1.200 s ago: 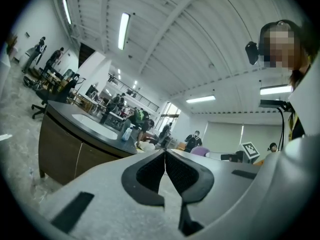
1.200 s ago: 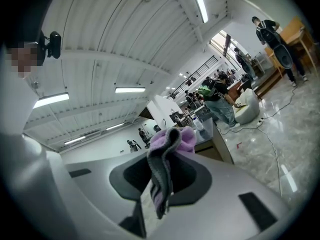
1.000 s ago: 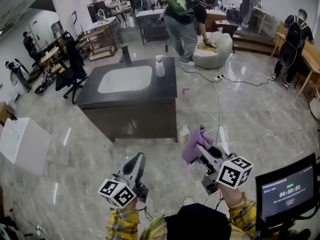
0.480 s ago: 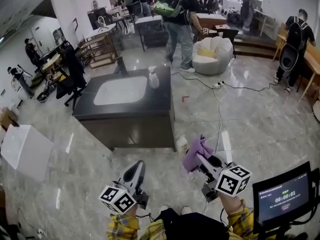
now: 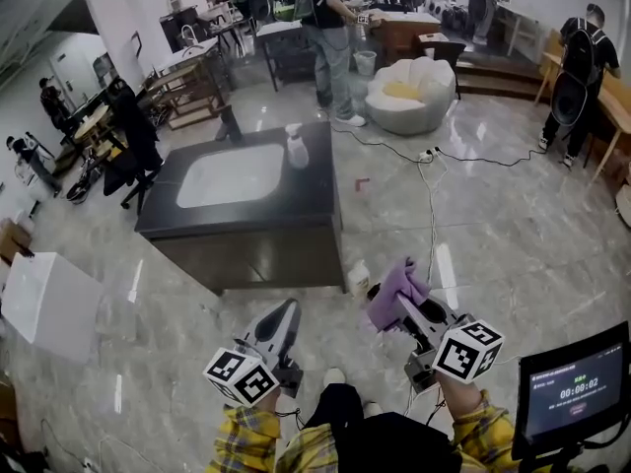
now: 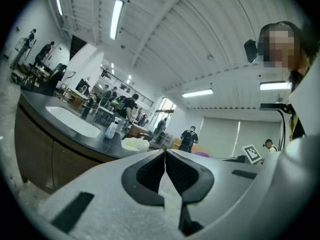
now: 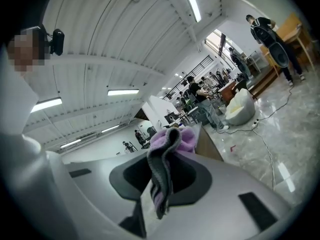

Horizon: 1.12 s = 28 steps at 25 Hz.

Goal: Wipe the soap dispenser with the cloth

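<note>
- The soap dispenser (image 5: 295, 149) stands on the counter (image 5: 317, 205), just right of the sink (image 5: 230, 175).
- A small bottle (image 5: 359, 279) sits on the floor (image 5: 503, 235) by the counter's near right corner.
- The cloth (image 5: 392, 286) is between the right gripper's (image 5: 404, 304) jaws, right of the left gripper (image 5: 285, 313).

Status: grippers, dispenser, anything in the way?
Left gripper shut, empty. Right gripper shut on purple cloth. Soap dispenser upright on sink counter, beyond both grippers. Small bottle on floor at counter's near corner.
</note>
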Each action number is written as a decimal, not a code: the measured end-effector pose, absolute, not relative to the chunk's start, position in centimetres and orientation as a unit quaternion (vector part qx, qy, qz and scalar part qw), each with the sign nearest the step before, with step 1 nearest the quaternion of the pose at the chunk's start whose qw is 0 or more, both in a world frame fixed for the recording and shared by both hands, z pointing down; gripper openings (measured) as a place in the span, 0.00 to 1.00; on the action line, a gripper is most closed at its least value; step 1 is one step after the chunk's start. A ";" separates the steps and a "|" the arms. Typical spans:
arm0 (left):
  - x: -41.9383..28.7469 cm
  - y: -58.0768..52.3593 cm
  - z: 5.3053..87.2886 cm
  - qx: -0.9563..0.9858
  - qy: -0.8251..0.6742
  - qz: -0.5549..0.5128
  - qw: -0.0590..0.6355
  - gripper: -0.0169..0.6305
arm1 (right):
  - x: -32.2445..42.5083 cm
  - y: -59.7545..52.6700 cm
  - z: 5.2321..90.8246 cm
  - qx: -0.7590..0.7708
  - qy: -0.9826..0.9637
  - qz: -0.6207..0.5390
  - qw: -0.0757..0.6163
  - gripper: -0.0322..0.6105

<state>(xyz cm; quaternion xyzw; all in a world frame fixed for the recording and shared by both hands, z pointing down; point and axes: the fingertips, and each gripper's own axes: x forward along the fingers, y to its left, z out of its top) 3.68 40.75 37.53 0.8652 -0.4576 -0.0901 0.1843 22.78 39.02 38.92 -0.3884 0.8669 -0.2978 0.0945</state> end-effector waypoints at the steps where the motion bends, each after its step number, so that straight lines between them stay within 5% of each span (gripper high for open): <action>1: 3.3 40.1 37.6 0.866 -0.456 -0.091 0.185 0.04 | 22.4 38.6 39.0 -0.389 0.867 -0.296 0.093 0.15; 28: -7.4 22.4 37.2 0.887 -0.416 -0.079 0.186 0.04 | 8.0 22.9 37.5 -0.394 0.874 -0.275 0.069 0.15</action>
